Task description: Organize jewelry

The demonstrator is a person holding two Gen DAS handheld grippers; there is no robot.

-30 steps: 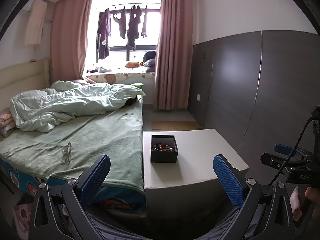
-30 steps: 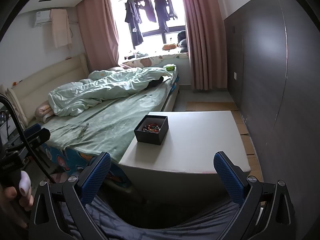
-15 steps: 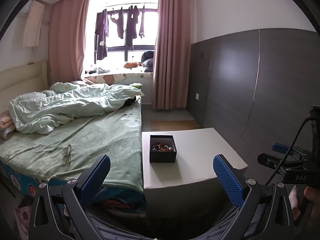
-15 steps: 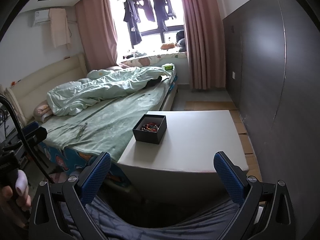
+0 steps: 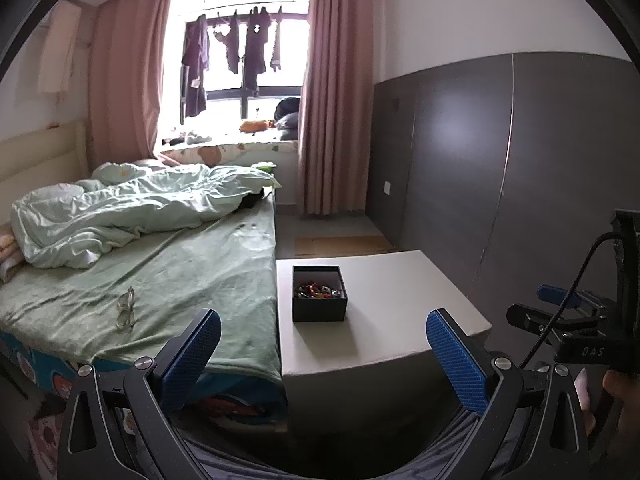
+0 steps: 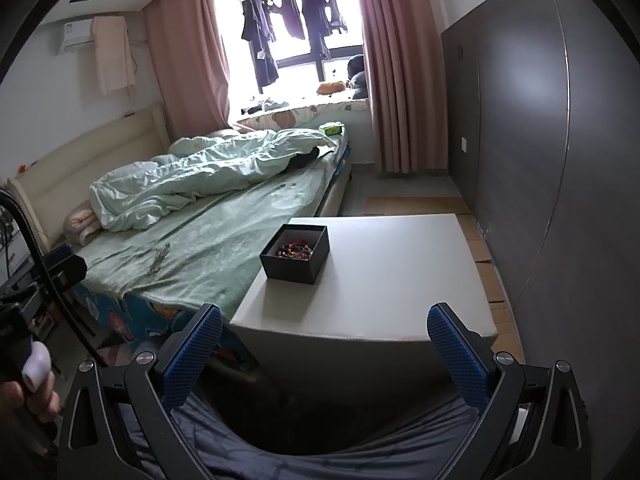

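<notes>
A small black open box point(image 5: 319, 300) point(image 6: 295, 254) stands on a low white table point(image 5: 384, 320) point(image 6: 384, 272) beside the bed. Inside it lies a tangle of coloured jewelry point(image 5: 318, 291) point(image 6: 297, 249). My left gripper point(image 5: 322, 344) is open and empty, held well short of the table's near edge. My right gripper point(image 6: 324, 344) is also open and empty, hanging in front of the table's near edge. In the left wrist view the right gripper's body point(image 5: 568, 320) shows at the far right, held by a hand point(image 5: 616, 392).
A bed with a green sheet point(image 5: 160, 280) point(image 6: 224, 240) and a rumpled duvet point(image 5: 120, 212) touches the table's left side. Eyeglasses point(image 5: 126, 314) point(image 6: 159, 258) lie on the sheet. A dark panelled wall point(image 5: 520, 180) runs along the right. Dark cloth point(image 6: 320, 452) lies below the grippers.
Both views have shifted a little: the table and box sit slightly lower and closer in the frames. Both grippers stay open and empty.
</notes>
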